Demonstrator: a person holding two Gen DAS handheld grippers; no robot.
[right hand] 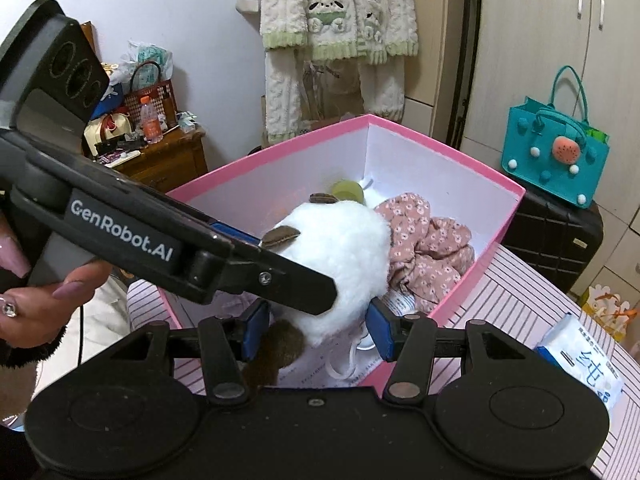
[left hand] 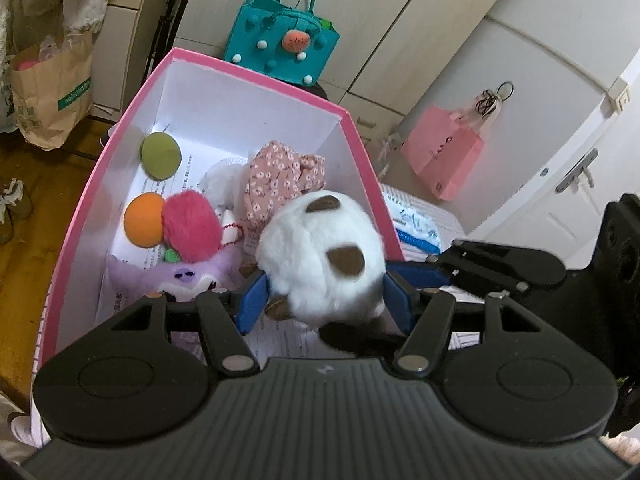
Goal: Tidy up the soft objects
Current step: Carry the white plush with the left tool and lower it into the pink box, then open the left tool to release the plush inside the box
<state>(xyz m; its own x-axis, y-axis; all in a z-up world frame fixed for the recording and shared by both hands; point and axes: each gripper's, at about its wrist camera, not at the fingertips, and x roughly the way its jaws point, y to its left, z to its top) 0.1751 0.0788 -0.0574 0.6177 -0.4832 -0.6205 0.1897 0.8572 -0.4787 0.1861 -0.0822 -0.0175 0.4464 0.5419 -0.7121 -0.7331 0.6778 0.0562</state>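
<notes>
A white plush toy [left hand: 320, 252] with brown ears hangs over the near end of an open pink box [left hand: 256, 72]. My left gripper [left hand: 326, 300] has its blue pads [left hand: 252, 300] against both sides of the toy. My right gripper [right hand: 318, 330] holds the same white plush toy [right hand: 340, 248] from the other side, its pads on the toy's lower part. Inside the box lie a floral cloth [left hand: 280, 176], a green disc [left hand: 161, 155], an orange ball [left hand: 144, 220], a pink pom-pom [left hand: 192, 228] and a purple plush [left hand: 180, 276]. The left gripper's finger [right hand: 280, 280] crosses the right wrist view.
The pink box [right hand: 440, 140] stands on a pink striped cloth [right hand: 500, 300] with a tissue pack [right hand: 580, 360] to its right. Behind it a teal handbag [right hand: 556, 160] sits on a black suitcase [right hand: 552, 236]. A pink paper bag [left hand: 444, 156] hangs on a cupboard. A hand [right hand: 40, 300] grips the left handle.
</notes>
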